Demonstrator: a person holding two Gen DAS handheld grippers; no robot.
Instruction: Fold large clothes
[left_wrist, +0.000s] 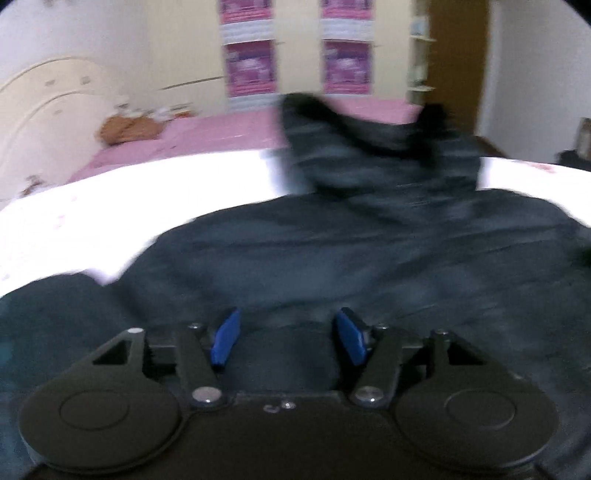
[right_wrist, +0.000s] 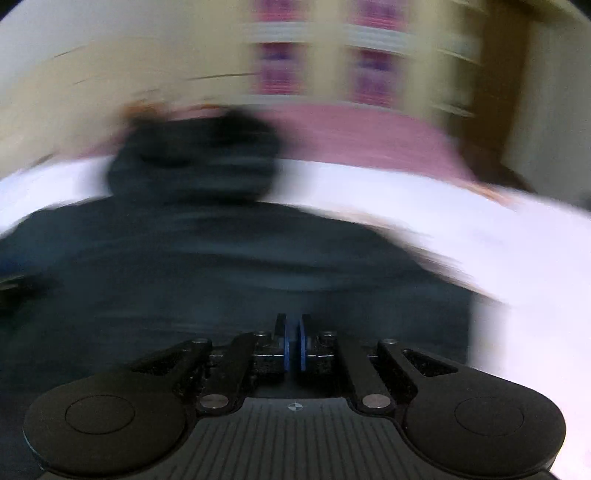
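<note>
1. A large dark, soft fabric garment (left_wrist: 332, 251) lies spread across a white bed cover (left_wrist: 74, 221), with a raised collar or hood end bunched at its far side toward the pink sheet (left_wrist: 207, 136).
2. The left tongs (left_wrist: 288, 336) hover over the near part of the garment, blue pads (left_wrist: 226, 339) set well apart with nothing between them.
3. The right tongs (right_wrist: 294, 343) show their blue pads drawn nearly together; whether a thin layer of cloth is pinched between them cannot be told through the motion blur.
4. Judged by its deep creases and slump, the garment looks limp and fairly bulky, likely to sag and drag when lifted; hems, shoulder seams or sleeve ends would give the surest hold.
5. In the right wrist view, the garment's right edge (right_wrist: 469, 302) sits against bare white cover, offering room to swing cloth inward.
6. In the left wrist view, white cover is also open to the left, while a cream headboard (left_wrist: 44, 110) and an orange-brown bundle (left_wrist: 125, 127) sit well apart at the far left.
</note>
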